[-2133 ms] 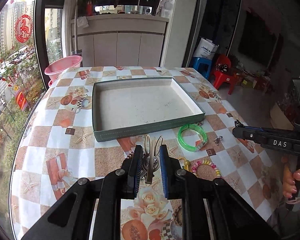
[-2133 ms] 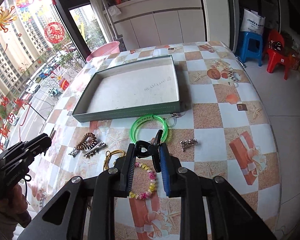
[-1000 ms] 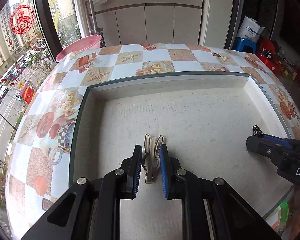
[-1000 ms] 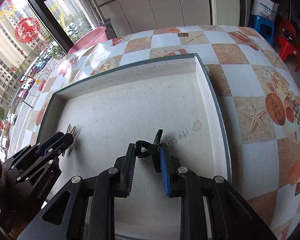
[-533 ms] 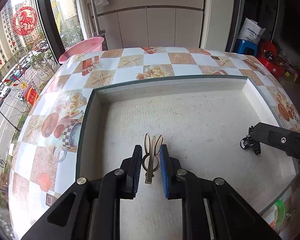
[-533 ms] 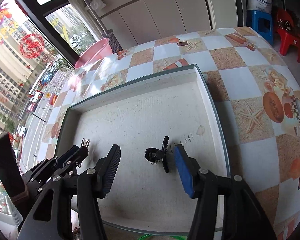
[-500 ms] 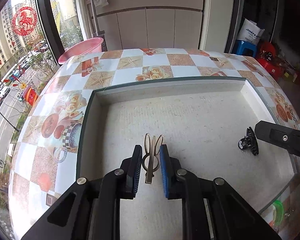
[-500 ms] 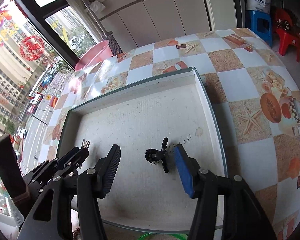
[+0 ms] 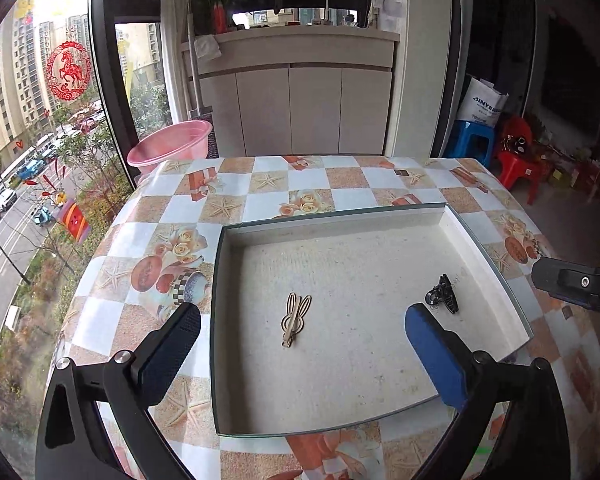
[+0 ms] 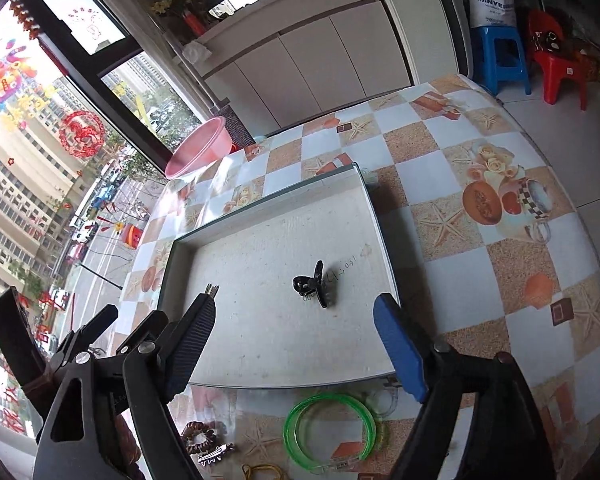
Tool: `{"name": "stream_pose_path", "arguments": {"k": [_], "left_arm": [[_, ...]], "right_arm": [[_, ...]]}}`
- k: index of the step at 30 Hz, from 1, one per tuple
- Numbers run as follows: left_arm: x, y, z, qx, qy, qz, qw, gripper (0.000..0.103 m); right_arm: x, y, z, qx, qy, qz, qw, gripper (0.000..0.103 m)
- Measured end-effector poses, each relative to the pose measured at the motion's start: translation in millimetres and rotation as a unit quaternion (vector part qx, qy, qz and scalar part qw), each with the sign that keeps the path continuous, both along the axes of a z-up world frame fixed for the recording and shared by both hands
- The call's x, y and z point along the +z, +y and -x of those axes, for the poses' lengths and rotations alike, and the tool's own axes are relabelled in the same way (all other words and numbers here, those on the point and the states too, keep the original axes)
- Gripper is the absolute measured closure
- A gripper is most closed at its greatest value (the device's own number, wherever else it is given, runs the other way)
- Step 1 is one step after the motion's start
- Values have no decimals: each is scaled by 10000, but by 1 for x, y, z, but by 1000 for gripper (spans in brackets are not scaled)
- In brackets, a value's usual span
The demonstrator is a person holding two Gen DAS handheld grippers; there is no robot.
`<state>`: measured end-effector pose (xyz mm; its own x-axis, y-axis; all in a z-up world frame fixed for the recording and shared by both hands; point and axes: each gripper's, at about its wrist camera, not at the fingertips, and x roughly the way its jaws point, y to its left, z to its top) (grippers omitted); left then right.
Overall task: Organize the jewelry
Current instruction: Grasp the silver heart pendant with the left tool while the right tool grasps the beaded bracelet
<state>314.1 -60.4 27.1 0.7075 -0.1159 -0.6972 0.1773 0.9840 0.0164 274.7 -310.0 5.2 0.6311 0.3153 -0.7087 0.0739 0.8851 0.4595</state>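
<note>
Rabbit clip (image 9: 295, 319): lay flat on the tray (image 9: 380, 420) floor, apart from the left gripper (image 9: 300, 354).
Left gripper: just sprang wide, empty.
Black claw clip (image 10: 314, 285): probably resting loose ahead of the right gripper (image 10: 296, 346).
Right gripper: just opened, empty.
</note>
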Motion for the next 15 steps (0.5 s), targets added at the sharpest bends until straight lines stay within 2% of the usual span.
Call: {"name": "stream_pose_path", "arguments": {"k": [3,9,15], "left_arm": [[9,11,20,-95,-11,96,9999,0],[9,33,61,-225,120,206,9995,0],[-6,48,97,-211,77,-194,9996,0]], "right_arm": [[6,-3,19,23,-68,-121,9999,0],[21,1,61,69,-356,78,9993,0],[25,-1,94,132,-278,23,9995,0]]}}
